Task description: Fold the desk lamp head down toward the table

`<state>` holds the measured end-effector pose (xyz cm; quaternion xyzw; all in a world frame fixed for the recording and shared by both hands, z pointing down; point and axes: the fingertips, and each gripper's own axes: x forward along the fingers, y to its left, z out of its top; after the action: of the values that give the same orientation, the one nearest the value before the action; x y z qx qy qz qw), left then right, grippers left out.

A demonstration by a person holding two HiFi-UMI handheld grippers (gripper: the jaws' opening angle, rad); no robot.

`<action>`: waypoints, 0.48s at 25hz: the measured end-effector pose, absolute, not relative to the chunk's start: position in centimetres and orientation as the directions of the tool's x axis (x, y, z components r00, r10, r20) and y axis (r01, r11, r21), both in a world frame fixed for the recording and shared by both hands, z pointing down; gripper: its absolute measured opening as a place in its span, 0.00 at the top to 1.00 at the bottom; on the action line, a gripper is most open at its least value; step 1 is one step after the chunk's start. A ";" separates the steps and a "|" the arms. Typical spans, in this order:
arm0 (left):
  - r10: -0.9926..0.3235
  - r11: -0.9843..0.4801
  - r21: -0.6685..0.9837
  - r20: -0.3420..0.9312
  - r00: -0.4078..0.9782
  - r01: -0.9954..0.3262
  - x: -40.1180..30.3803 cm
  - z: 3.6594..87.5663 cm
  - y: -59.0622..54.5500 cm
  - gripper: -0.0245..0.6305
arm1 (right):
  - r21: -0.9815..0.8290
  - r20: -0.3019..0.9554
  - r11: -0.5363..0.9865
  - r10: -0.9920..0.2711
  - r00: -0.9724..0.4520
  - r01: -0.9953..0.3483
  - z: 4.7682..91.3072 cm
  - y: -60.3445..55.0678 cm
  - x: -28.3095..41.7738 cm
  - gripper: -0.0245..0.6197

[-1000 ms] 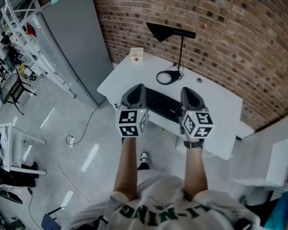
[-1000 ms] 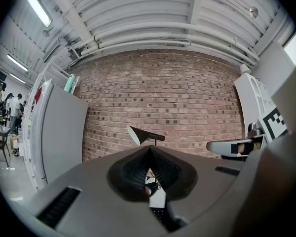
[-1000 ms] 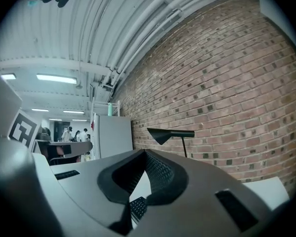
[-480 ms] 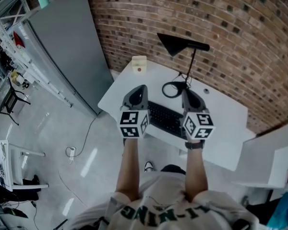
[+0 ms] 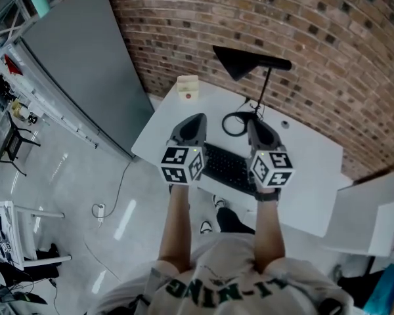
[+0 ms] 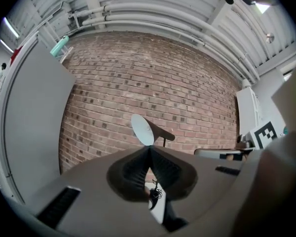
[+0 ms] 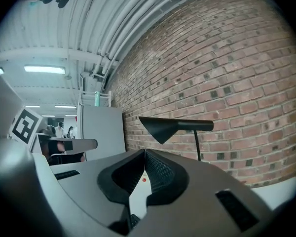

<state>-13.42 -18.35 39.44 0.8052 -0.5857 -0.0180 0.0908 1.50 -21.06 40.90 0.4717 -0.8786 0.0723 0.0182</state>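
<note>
Both grippers are pressed together and empty: your left gripper (image 5: pixel 197 117) and right gripper (image 5: pixel 253 122) hover over the keyboard (image 5: pixel 230 167) at the desk's (image 5: pixel 305 153) front edge. The desk lamp stands at the back edge by the brick wall, its head (image 5: pixel 240 61) raised and level, well beyond your jaws. Reach across, spread the right jaws, grip the head near where it meets the stem (image 5: pixel 265 90), and press down slowly. Steady the stem low down with the left so the lamp doesn't tip.
</note>
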 end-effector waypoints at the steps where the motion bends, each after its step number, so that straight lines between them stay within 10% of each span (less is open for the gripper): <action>1: -0.944 -0.300 0.176 0.085 0.318 -0.938 -13.5 39.5 -19.2 0.97 | -0.112 0.094 0.557 -0.819 -0.567 -0.823 40.7 -21.6 1.2 0.96; 12: -0.925 -0.362 0.194 0.047 0.377 -0.912 -14.0 35.9 -27.2 0.97 | -0.117 0.056 0.598 -0.794 -0.606 -0.793 39.0 -29.0 0.4 0.96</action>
<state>-14.02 -27.23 35.95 0.8246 -0.5568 -0.0350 0.0939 0.44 -28.95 39.01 0.4439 -0.8937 0.0650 -0.0007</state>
